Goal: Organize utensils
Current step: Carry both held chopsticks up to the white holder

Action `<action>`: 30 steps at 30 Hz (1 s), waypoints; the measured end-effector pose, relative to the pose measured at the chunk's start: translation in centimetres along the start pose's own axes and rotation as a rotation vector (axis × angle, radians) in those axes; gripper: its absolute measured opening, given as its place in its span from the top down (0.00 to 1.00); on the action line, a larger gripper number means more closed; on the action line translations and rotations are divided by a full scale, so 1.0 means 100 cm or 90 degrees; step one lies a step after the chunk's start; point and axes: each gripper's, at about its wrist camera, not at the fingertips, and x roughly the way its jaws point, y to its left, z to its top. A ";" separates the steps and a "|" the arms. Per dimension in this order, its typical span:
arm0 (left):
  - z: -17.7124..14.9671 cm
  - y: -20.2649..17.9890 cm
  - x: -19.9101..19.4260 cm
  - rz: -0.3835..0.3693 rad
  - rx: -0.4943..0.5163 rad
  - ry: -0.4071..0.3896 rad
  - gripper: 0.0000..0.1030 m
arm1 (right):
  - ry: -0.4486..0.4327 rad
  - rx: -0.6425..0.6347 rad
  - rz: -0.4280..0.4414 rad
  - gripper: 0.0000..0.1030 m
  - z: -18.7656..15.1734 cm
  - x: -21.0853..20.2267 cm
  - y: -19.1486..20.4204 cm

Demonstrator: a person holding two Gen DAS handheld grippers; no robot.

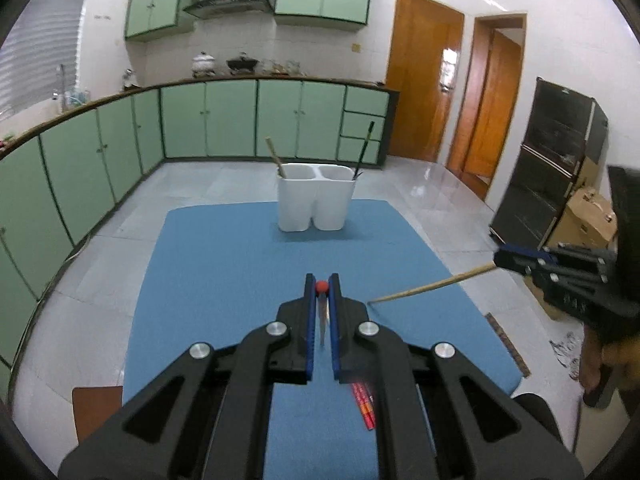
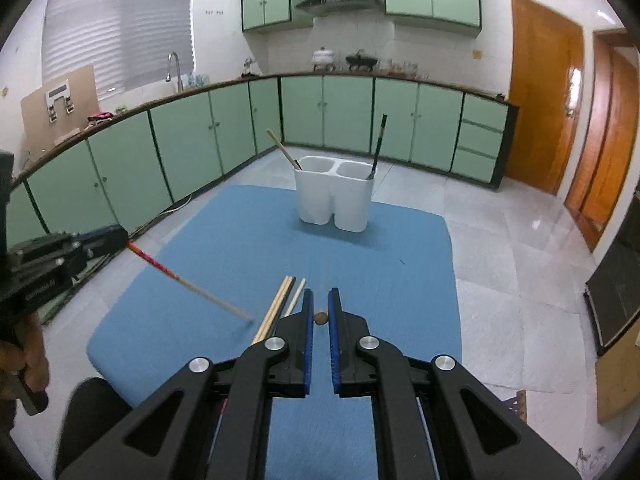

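the left claw is clamped on a red-ended chopstick; in the left wrist view only its round red butt shows, pinched between the blue pads near their tips, with the pale shaft running down behind them. from the right wrist view the same claw sits at 9 o'clock, and the stick slants out of it toward 4 o'clock, red and patterned near the pads, pale wood further on, its tip blurred just over the blue desk.

the right claw is clamped on a plain wooden chopstick; its brown round end shows between the blue pads. in the left wrist view this claw is at 3 o'clock, and the wooden stick reaches out of it toward 8 o'clock, its thin end low over the desk cover.

the white two-well holder stands upright at the far end of the desk, toward 12 o'clock in both views. a wooden chopstick leans out of its left well and a dark chopstick out of its right well.

a few loose chopsticks lie on the desk just at 10 o'clock of the right claw, partly hidden under it. another red pair lies under the left claw at 5 o'clock.
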 end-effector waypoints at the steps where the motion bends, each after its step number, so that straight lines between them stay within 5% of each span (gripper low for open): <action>1: 0.006 0.001 0.002 -0.005 0.005 0.010 0.95 | 0.011 0.000 0.005 0.93 0.008 0.002 -0.002; 13: 0.090 0.001 0.019 -0.044 0.043 0.068 0.95 | 0.116 -0.001 0.029 0.93 0.113 0.012 -0.016; 22: 0.178 0.006 0.017 -0.035 0.031 0.021 0.95 | 0.067 0.000 -0.010 0.93 0.181 0.005 -0.011; 30: 0.245 0.008 0.055 0.011 0.014 -0.005 0.95 | 0.011 0.021 -0.046 0.93 0.258 0.026 -0.015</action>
